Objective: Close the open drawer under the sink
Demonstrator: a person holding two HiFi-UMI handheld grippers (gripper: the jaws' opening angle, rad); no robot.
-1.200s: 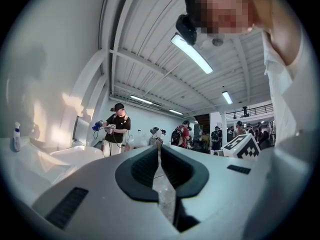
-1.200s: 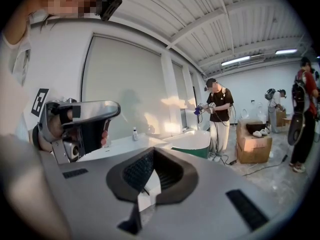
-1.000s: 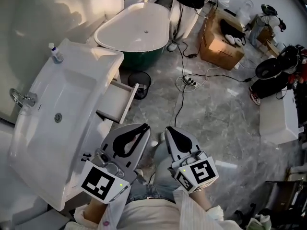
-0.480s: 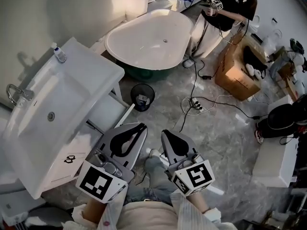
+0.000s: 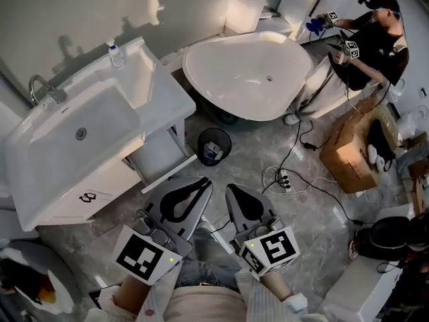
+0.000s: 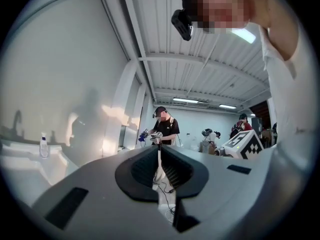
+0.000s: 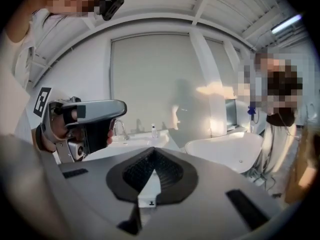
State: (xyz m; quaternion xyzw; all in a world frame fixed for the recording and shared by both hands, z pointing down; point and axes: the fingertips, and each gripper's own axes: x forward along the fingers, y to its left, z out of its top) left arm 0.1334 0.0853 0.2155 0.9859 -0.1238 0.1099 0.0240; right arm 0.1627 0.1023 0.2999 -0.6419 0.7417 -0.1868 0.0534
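The view has swung: the sink (image 5: 100, 123) now sits upper left, its open drawer (image 5: 158, 154) left of centre. The left gripper (image 5: 198, 184) and right gripper (image 5: 231, 190) hover below, fingers together, empty. Approach step, I judge; next, reach the drawer front and push.

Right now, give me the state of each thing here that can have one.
drawer under the sink: open, pulled out.
left gripper: shut, empty.
right gripper: shut, empty.
sink: empty, no water showing.
bathtub: empty.
waste bin: uncovered, something inside.
cardboard box: flaps open.
bottle: upright on the sink's back corner.
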